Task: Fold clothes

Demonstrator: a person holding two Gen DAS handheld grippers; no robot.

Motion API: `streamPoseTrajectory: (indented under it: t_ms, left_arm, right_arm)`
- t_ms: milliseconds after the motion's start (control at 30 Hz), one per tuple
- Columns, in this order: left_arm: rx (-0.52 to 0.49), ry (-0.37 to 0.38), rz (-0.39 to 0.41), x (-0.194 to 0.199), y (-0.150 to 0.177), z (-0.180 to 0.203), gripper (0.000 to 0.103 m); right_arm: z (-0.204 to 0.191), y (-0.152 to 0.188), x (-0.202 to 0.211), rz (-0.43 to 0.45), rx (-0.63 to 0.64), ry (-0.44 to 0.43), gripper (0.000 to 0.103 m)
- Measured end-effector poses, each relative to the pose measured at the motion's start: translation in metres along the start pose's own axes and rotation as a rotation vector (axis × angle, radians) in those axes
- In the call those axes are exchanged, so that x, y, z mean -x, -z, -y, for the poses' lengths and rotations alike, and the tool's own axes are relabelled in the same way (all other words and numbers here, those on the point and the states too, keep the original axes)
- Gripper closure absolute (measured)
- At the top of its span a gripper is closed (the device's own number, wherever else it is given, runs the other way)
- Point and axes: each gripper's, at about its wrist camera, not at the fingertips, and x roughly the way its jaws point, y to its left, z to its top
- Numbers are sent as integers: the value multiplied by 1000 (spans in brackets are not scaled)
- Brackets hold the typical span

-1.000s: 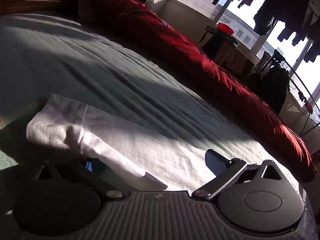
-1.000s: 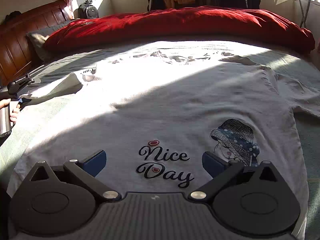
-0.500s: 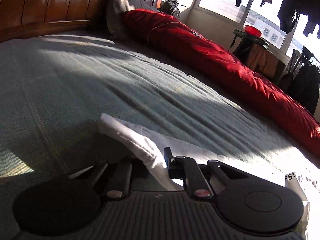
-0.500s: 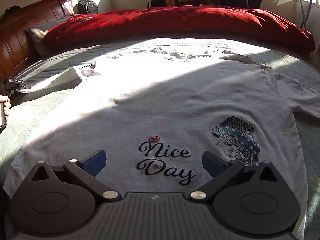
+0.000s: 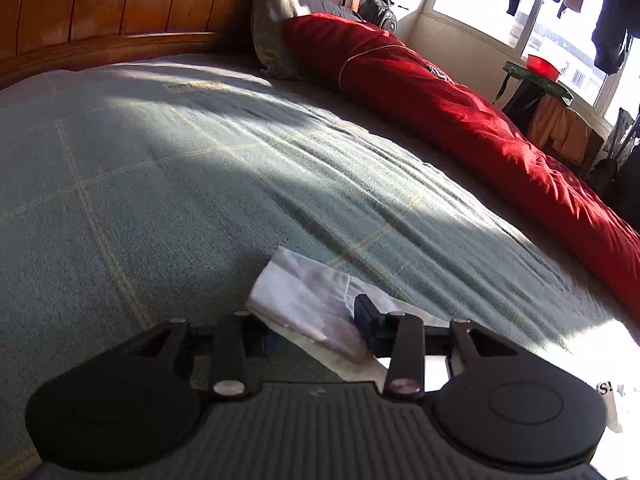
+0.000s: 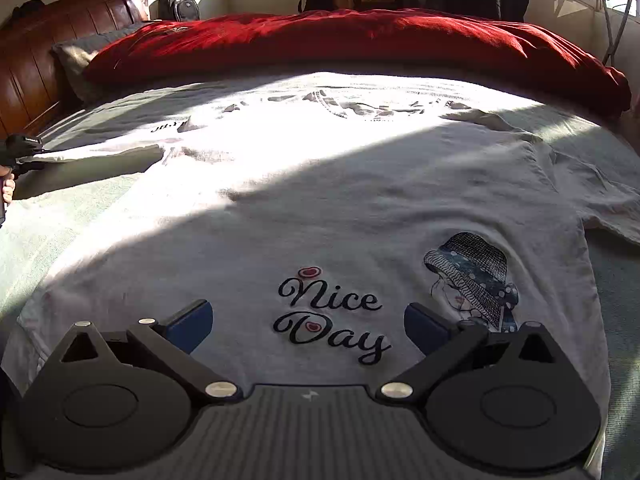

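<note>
White cotton T-shirt with black "Nice Day" script and a hatted-figure print lay spread flat, print up, on the grey-green checked bedspread, with the rolled red duvet along the far side of the bed. Left tool was at the shirt's left sleeve: the white sleeve fabric sat bunched between its fingers, the jaws were opening, and the pads did not look to be pressing the cloth, though the left pad was mostly hidden under the fold. In the right wrist view that sleeve ran out towards the left tool at the frame's left edge. Right tool hovered over the hem area near the script, jaws wide apart, nothing between them. My read: sleeve-fold step, just starting; body not folded at all, right sleeve lying out flat at the far right. Next move probably calls for a firm re-clamp on the sleeve edge, then carrying it inward across the chest while the right tool pins or takes the hem. Risk: loose cloth slipping out mid-carry.
</note>
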Motion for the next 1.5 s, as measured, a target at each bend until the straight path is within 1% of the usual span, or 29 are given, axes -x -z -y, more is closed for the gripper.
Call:
streamPoseTrajectory:
  t_ms: [33, 100, 167, 200, 233, 300, 333, 400, 467, 567, 633, 667, 767, 833, 967, 1000, 1100, 1200, 1233, 1267, 1333, 1367, 1400, 1467, 1500]
  left_arm:
    - [0, -5, -2, 4, 1, -4, 57]
    - [-1, -52, -4, 13, 0, -12, 51]
    - [-10, -161, 11, 23, -5, -17, 52]
    - [-8, -204, 21, 29, -8, -20, 52]
    - [-3, -221, 27, 35, -11, -21, 52]
    - [-15, -178, 35, 48, -16, -16, 51]
    - [-29, -153, 36, 54, -18, -12, 48]
    - [-101, -88, 22, 61, -16, 13, 42]
    - [-193, 0, -5, 65, -10, 49, 39]
    - [-310, 129, -62, 62, 9, 109, 35]
    - [-400, 215, -96, 58, 29, 157, 31]
    - [-441, 252, -114, 55, 40, 180, 31]
    - [-548, 328, -175, 41, 77, 248, 30]
    - [-606, 320, -188, 29, 98, 279, 29]
    - [-700, 167, -206, -9, 125, 312, 29]
    - [-708, 139, -206, -17, 129, 317, 27]
    - [-624, 120, -173, -38, 120, 312, 15]
    - [-562, 57, -152, -59, 107, 307, 12]
    - [-532, 53, -160, -63, 101, 306, 12]
    - [-511, 47, -164, -64, 96, 305, 12]
    - [-513, 28, -151, -55, 90, 306, 15]
    - [-526, 36, -139, -47, 90, 308, 15]
    - [-545, 75, -129, -34, 91, 311, 15]
    - [-574, 185, -139, -11, 93, 316, 14]
    - [-586, 248, -160, -2, 95, 321, 14]
  right_arm:
    - [0, 0, 1, 4, 9, 3, 0]
    - [1, 0, 2, 8, 14, 8, 0]
    - [2, 0, 4, 13, 10, 0, 0]
    - [3, 0, 5, 16, 7, -4, 0]
    - [3, 1, 6, 20, 6, -9, 0]
    - [3, 1, 8, 27, 6, -18, 0]
    - [3, 2, 9, 28, 7, -23, 0]
    - [4, 3, 9, 29, 1, -28, 0]
    - [4, 4, 10, 30, -9, -35, 0]
    - [4, 5, 12, 35, -15, -47, 0]
    - [4, 6, 15, 39, -6, -42, 0]
    - [4, 6, 16, 41, -1, -35, 0]
    - [9, 7, 19, 45, 2, -13, 0]
    - [14, 7, 19, 46, -2, -5, 0]
    - [25, 7, 18, 50, -9, 4, 0]
    - [28, 7, 17, 51, -10, 5, 0]
    - [36, 7, 11, 45, -20, -8, 0]
    - [43, 7, 4, 39, -36, -15, 0]
    - [46, 7, 2, 34, -46, -20, 0]
    - [47, 8, 0, 29, -51, -26, 0]
    - [50, 9, -3, 22, -58, -34, 0]
    - [50, 10, -4, 22, -58, -36, 0]
    - [51, 11, -5, 23, -57, -38, 0]
    - [50, 12, -6, 25, -56, -39, 0]
    - [50, 12, -7, 26, -53, -37, 0]
